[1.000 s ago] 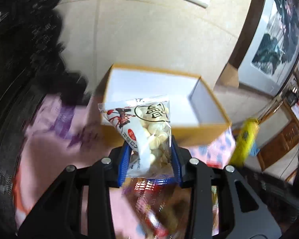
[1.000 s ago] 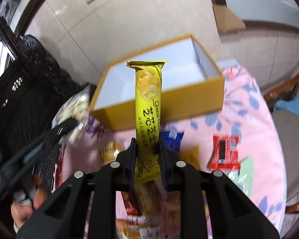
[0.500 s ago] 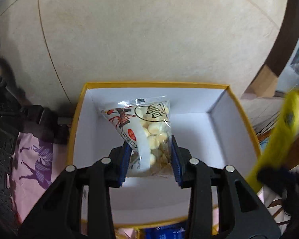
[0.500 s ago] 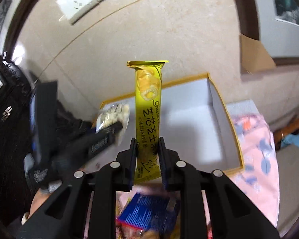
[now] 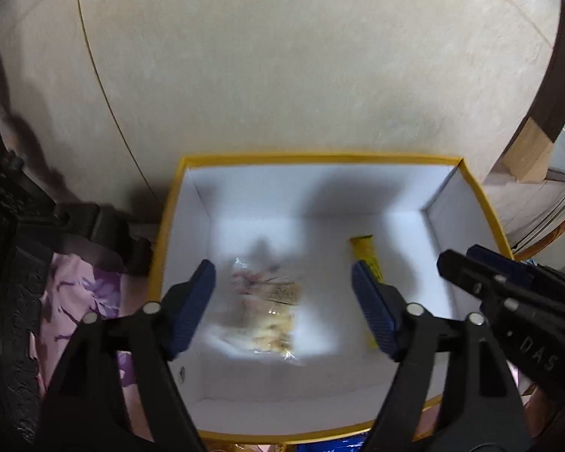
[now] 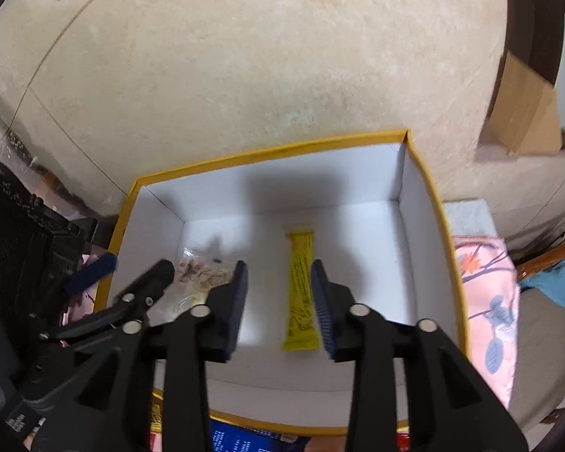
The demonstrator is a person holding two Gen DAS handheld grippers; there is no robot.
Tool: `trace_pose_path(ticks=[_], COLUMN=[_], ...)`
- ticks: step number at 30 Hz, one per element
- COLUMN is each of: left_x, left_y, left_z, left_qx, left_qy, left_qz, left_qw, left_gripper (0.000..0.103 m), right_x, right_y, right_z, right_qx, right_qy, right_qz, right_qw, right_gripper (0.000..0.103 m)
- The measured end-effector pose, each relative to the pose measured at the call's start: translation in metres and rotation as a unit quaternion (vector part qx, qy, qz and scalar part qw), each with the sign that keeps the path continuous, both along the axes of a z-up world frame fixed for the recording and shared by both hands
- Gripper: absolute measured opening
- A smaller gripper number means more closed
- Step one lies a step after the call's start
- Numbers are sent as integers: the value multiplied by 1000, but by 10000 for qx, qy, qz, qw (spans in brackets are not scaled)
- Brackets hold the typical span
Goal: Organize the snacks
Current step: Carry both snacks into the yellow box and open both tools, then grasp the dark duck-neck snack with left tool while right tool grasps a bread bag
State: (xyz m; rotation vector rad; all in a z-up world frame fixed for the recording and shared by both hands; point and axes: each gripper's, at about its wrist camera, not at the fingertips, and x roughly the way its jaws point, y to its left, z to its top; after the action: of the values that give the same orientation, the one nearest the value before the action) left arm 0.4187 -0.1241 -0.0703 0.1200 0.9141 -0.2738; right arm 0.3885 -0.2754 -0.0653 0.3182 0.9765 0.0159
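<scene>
A yellow-rimmed box (image 5: 320, 158) with a white inside stands against the wall; it also shows in the right wrist view (image 6: 275, 152). A clear bag of pale snacks (image 5: 267, 309) lies on the box floor at left, blurred, also seen in the right wrist view (image 6: 203, 277). A long yellow snack bar (image 6: 301, 290) lies on the floor to its right, partly hidden in the left wrist view (image 5: 365, 254). My left gripper (image 5: 282, 293) is open and empty above the bag. My right gripper (image 6: 278, 290) is open and empty above the bar.
A pink floral cloth (image 6: 489, 301) covers the table around the box. Blue and other snack packets (image 6: 237, 437) lie before the box's near rim. Dark carved furniture (image 5: 3, 282) stands at left. A cardboard piece (image 6: 523, 113) leans on the wall at right.
Both grippers opened over the box. The bag of snacks and the yellow bar dropped from the fingers onto the box floor.
</scene>
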Motion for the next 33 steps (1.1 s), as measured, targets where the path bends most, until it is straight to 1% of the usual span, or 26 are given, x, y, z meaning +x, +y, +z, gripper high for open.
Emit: trace_pose_path(ticks=[1, 3, 4, 7, 9, 12, 13, 16, 19, 22, 24, 26, 27, 28, 29, 31, 33], left_x=[-1, -10, -14, -38, -60, -97, -106, -145, -181, -216, -236, -251, -256, -264, -268, -279, -290], left_y=[0, 3, 4, 17, 27, 43, 48, 70, 93, 115, 135, 151, 156, 164, 167, 174, 179], left_z=[2, 13, 15, 26, 29, 27, 26, 15, 0, -18, -31, -39, -41, -42, -42, -41, -41], left_qx=[29, 104, 108, 30, 0, 46, 74, 84, 30, 165, 180, 232, 230, 205, 204, 231, 293], left_qy=[-33, -191, -231, -342, -412, -441, -441, -377, -167, 9, 218, 348, 376, 396, 389, 343, 314], left_qz=[3, 57, 72, 88, 79, 125, 156, 270, 307, 401, 501, 602, 639, 682, 705, 733, 726], left_qw=[10000, 9997, 9996, 9994, 9991, 9989, 9989, 9989, 9994, 9991, 9983, 9973, 9970, 9967, 9965, 9965, 9964], left_gripper=[81, 90, 91, 93, 93, 93, 93, 93, 93, 93, 93, 93, 93, 93, 93, 93, 93], right_x=[-2, -13, -18, -44, -65, -108, -120, -173, -214, -255, -277, -294, -302, -308, -315, -321, -325], right_y=[-1, -3, -4, -7, -2, 4, 7, 28, 48, 70, 83, 98, 107, 115, 126, 138, 152], right_z=[0, 5, 7, 14, 21, 21, 20, 8, -6, -20, -33, -45, -48, -52, -57, -65, -73], right_qx=[-3, 87, 149, 186, 261, 332, 341, 325, 368, 423, 475, 379, 230, 37, -252, -590, -1026], right_qy=[-16, -31, -56, -167, -258, -337, -362, -321, -215, -110, 16, 72, 40, -8, -69, -102, -143], right_qz=[1, -2, 5, 92, 219, 534, 608, 1085, 1489, 1860, 2048, 2403, 2606, 2810, 3136, 3551, 4075], right_qw=[10000, 10000, 9999, 9996, 9991, 9975, 9969, 9930, 9879, 9816, 9776, 9699, 9652, 9597, 9492, 9329, 9073], right_gripper=[40, 41, 43, 47, 47, 47, 47, 47, 47, 47, 48, 55, 57, 61, 62, 62, 62])
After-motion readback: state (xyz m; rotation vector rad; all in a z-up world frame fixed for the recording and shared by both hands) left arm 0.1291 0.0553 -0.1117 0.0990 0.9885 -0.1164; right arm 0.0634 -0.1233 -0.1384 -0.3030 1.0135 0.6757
